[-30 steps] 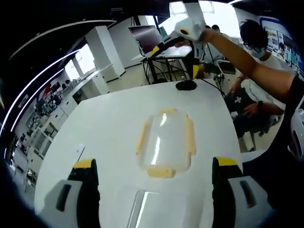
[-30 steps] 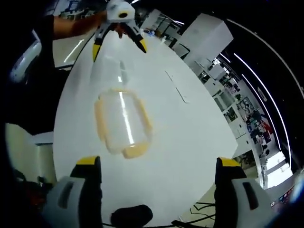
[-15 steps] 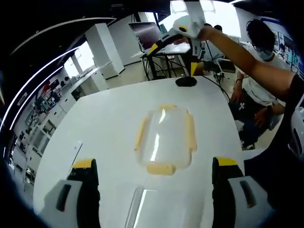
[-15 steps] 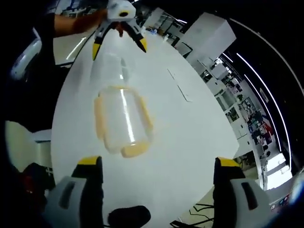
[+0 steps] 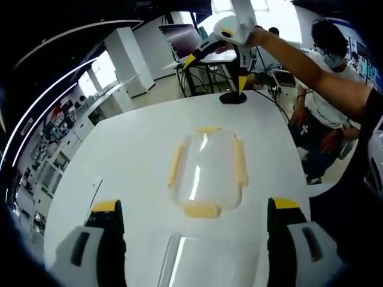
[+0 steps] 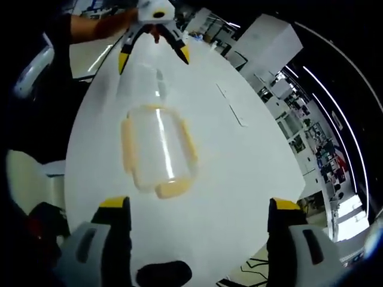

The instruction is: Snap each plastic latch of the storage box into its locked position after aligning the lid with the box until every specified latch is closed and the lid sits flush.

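A clear plastic lid (image 5: 208, 173) with yellow latches on its four sides lies flat in the middle of the white table (image 5: 131, 149). The same lid (image 6: 158, 155) lies ahead of my right gripper (image 6: 200, 239), whose jaws stand wide apart with nothing between them. A clear box body (image 5: 200, 263) sits just in front of my left gripper (image 5: 196, 239), which is open and holds nothing. In the right gripper view the box body (image 6: 140, 84) stands beyond the lid, under the left gripper (image 6: 152, 57). At the far table edge, the right gripper (image 5: 216, 72) hangs open in the air.
A black rounded object (image 5: 232, 98) rests at the table's far edge, and shows again near my right jaws (image 6: 164, 275). A thin white strip (image 5: 96, 188) lies on the left part of the table. A person sits on a chair (image 5: 326, 119) beside the table.
Both views have shifted slightly with the hands. The right gripper has dropped a little toward the table's far edge. Lid and box lie where they were.
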{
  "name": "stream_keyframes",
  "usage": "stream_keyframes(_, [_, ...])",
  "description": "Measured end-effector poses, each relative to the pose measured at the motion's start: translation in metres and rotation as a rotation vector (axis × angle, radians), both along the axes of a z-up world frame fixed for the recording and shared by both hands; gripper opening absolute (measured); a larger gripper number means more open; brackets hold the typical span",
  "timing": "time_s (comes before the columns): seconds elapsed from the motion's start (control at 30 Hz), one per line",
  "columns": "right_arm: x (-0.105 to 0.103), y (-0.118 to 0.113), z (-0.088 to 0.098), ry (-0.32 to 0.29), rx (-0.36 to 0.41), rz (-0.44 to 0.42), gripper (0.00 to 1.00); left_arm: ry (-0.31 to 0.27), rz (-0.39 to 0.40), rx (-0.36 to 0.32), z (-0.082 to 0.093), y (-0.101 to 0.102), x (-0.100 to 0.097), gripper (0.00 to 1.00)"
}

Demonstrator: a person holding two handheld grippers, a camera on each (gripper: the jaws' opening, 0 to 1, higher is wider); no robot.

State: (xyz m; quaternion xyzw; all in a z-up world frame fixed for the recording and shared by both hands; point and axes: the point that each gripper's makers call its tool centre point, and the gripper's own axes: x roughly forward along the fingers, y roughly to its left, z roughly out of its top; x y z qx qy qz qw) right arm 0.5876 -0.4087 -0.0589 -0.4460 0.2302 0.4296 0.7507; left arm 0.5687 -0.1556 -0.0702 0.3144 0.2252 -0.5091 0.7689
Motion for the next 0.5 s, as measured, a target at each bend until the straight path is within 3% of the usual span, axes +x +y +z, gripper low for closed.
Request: stream_keyframes(0.5, [0.000,0.006,-0.006,0.023,-0.005,0.013,0.94,0.033,-0.005,0.031,-0.015,0.004,0.001,1.00])
